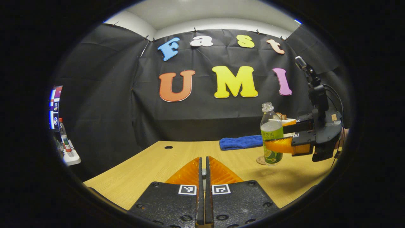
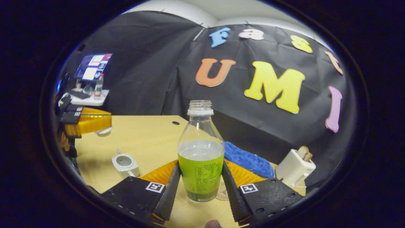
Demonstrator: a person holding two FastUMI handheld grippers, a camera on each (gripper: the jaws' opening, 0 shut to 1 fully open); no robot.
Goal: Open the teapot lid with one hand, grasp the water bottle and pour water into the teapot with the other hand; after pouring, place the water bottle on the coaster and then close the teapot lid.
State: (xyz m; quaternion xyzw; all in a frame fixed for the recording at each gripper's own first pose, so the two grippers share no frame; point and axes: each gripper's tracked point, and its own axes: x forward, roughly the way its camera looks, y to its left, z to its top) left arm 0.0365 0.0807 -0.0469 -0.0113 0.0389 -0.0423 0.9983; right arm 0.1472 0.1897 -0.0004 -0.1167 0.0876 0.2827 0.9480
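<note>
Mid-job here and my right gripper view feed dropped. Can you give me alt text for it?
The right tongs are shut on an uncapped water bottle, upright, its base just above a coaster on the wooden table. An open teapot sits to the left, the left tongs hold its lid above the table, and a blue towel and a toaster lie to the right.

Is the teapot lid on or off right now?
Off. In the right gripper view the teapot stands on the table with its top open, the hollow inside showing. The left gripper holds something pale, likely the lid.
</note>
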